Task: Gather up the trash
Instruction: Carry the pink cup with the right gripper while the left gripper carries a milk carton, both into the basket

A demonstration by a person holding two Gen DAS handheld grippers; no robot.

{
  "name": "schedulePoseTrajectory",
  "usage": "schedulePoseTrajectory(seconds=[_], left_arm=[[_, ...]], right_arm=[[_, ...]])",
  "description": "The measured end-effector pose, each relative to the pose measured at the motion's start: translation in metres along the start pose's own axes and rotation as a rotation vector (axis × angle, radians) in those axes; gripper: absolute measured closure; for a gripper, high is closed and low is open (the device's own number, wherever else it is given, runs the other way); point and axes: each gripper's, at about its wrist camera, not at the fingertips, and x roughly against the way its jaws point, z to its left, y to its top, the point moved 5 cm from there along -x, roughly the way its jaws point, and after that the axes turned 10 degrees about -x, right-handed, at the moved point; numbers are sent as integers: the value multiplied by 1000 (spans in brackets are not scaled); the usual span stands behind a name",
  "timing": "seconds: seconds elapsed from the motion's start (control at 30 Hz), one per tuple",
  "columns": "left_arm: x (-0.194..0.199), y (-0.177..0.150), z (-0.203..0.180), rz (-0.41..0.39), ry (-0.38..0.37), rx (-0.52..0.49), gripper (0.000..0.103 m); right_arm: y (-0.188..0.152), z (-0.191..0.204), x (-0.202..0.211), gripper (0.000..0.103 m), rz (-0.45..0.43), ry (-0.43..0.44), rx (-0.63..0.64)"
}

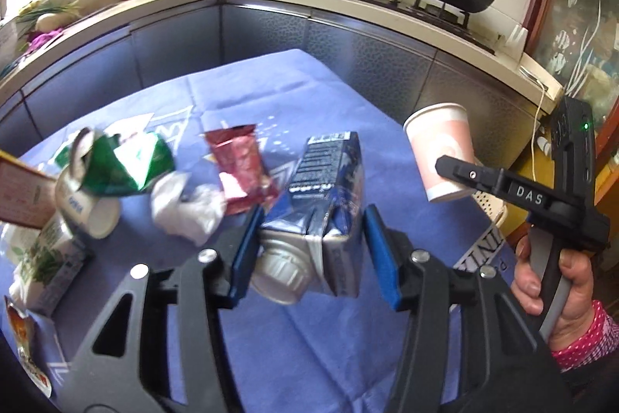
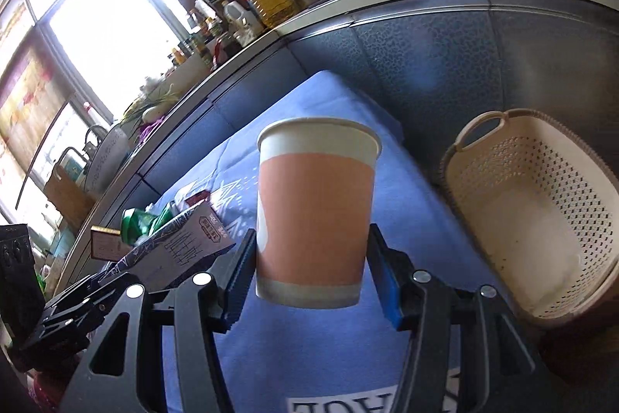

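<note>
The right gripper [image 2: 311, 277] pinches a paper cup [image 2: 315, 211] between its 2 fingers, lifted off the blue tabletop [image 2: 309, 366] so it can go in the cream basket [image 2: 541, 180] just beside it. The cup is orange with a white rim, and stands upright. The left gripper [image 1: 309, 250] pinches a dark blue carton [image 1: 329, 204], tipped with its white cap low. More trash lies beyond the carton.

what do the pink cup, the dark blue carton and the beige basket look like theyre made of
Pink cup: paper, matte, with a rolled white rim.
Dark blue carton: coated paperboard, slightly glossy, with folded seams and a white, likely plastic, screw cap.
Beige basket: moulded plastic by its look, smooth, with perforated walls and a cut-out handle.
</note>
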Motion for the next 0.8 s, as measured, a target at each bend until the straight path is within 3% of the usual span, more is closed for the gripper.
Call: schedulePoseTrajectory(seconds=[0.23, 0.4, 0.5, 0.53, 0.6, 0.63, 0.73, 0.8], left_arm=[[-65, 63, -85, -4, -124, -182, 52], [-127, 95, -145, 40, -219, -250, 52], [-162, 101, -174, 92, -240, -291, 51], [-173, 101, -180, 115, -231, -303, 44], [-192, 97, -188, 161, -207, -304, 35], [-199, 95, -190, 175, -201, -303, 34], [-203, 94, -184, 204, -182, -270, 34], [-187, 99, -174, 154, -196, -218, 35]], right_arm=[[33, -101, 37, 47, -117, -176, -135], [37, -163, 29, 45, -65, -269, -216], [32, -187, 20, 39, -38, -291, -256], [29, -193, 16, 29, -23, -292, -284], [25, -204, 16, 24, -10, -232, -359], [24, -208, 18, 23, -28, -198, -398], [21, -215, 33, 22, -81, -208, -434], [22, -208, 44, 21, -121, -215, -420]])
